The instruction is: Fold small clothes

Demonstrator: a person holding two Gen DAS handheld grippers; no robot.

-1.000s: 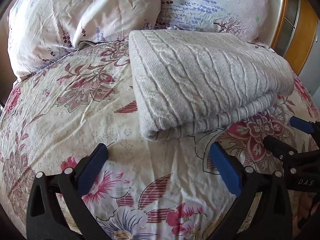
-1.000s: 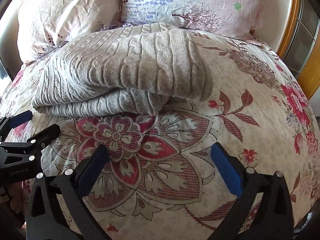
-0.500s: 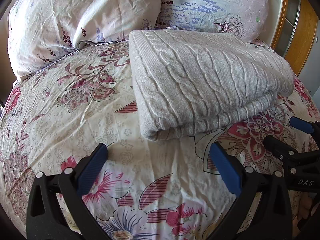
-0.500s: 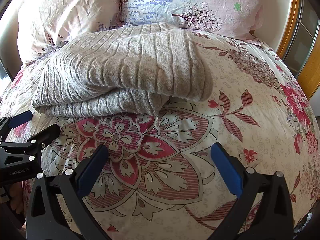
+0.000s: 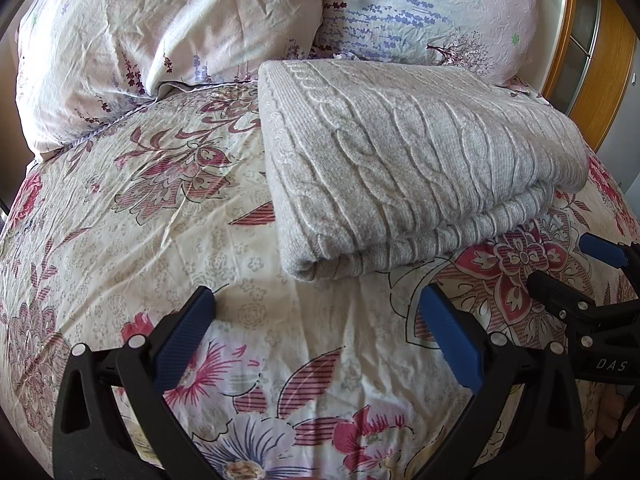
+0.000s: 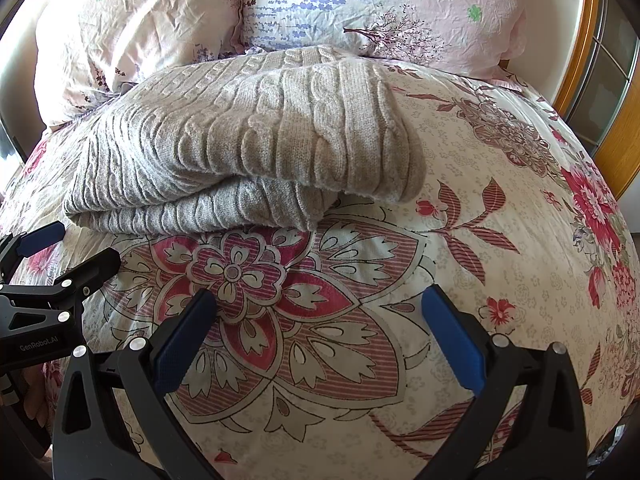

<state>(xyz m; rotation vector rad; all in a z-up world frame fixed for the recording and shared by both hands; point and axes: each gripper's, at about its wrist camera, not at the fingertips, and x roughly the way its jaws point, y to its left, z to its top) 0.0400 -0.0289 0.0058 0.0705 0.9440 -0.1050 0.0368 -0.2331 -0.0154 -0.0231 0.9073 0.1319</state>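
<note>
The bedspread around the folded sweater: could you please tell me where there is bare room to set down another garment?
Bare floral bedspread lies left of the grey sweater, below the pillows. A second patch lies right of it toward the wooden frame. In front, both open tongs, left and right, crowd the strip.

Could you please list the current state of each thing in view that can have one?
grey cable-knit sweater: folded, lying flat on the bedspread, held by neither gripper.
left gripper: open, empty, short of the sweater.
right gripper: open, empty, over bare bedspread.
floral bedspread: spread out, lightly creased.
two pillows: propped at the head of the bed, wrinkled.
</note>
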